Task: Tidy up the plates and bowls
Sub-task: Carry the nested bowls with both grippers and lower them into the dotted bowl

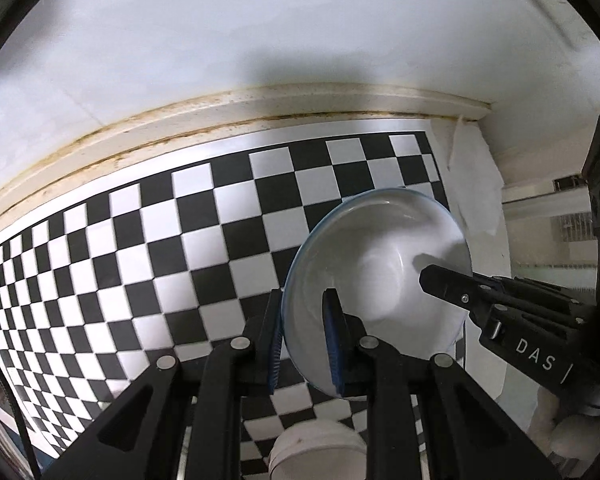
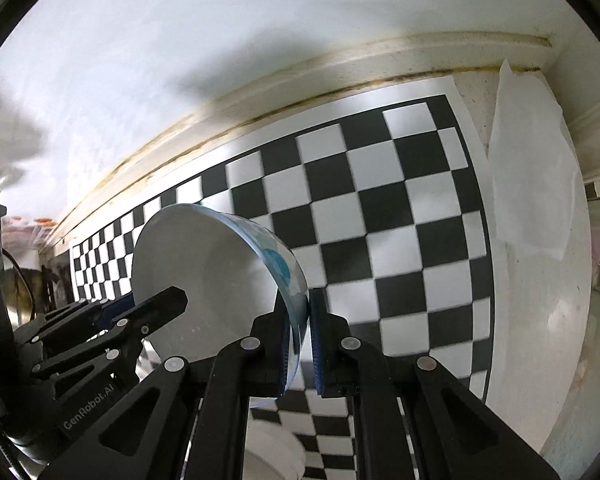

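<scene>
A white bowl [image 1: 380,264] with a blue rim hangs tilted above the checkered mat [image 1: 140,260], held from two sides. My left gripper [image 1: 304,340] is shut on its near rim, one blue pad inside and one outside. From the right, my right gripper reaches in, one of its fingers [image 1: 444,284] lying inside the bowl. In the right wrist view the bowl [image 2: 204,272] shows a blue pattern on its outer wall, and my right gripper [image 2: 300,340] is shut on that rim. My left gripper [image 2: 160,304] grips the opposite rim at the left.
Under the bowl a white round dish [image 1: 316,452] stands on the mat, seen only in part. A stained ledge and white wall [image 1: 260,40] run behind the mat. A white sheet of paper [image 2: 532,180] leans at the mat's right edge.
</scene>
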The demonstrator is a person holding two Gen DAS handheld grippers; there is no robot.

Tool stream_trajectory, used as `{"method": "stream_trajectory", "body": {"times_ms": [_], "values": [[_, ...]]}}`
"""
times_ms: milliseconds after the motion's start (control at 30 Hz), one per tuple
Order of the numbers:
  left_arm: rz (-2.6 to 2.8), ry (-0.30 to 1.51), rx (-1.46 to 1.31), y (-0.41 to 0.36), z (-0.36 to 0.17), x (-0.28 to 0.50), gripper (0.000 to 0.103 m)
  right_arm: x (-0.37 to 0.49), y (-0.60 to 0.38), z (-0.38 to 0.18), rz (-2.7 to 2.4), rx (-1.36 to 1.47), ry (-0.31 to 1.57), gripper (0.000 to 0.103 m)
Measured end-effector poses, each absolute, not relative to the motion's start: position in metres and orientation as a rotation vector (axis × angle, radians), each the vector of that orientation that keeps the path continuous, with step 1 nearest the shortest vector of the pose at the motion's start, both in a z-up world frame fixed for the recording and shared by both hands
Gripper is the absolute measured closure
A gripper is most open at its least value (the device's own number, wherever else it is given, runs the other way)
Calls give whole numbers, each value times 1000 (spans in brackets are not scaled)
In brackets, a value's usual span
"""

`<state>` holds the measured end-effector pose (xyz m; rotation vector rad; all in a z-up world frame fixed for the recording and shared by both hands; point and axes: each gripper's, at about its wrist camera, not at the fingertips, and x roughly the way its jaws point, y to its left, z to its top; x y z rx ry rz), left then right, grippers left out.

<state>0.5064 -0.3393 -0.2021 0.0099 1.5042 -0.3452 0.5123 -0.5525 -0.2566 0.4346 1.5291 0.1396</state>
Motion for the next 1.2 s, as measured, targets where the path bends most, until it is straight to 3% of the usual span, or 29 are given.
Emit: {"method": "stream_trajectory", "body": {"times_ms": [500, 1200], "values": [[-402, 1412, 34, -295, -148, 398, 86, 393, -517, -194, 179, 429, 1472, 93], [-423, 1570, 90, -285, -220, 328, 86, 291, -492, -262, 140, 436, 1607, 93]]}}
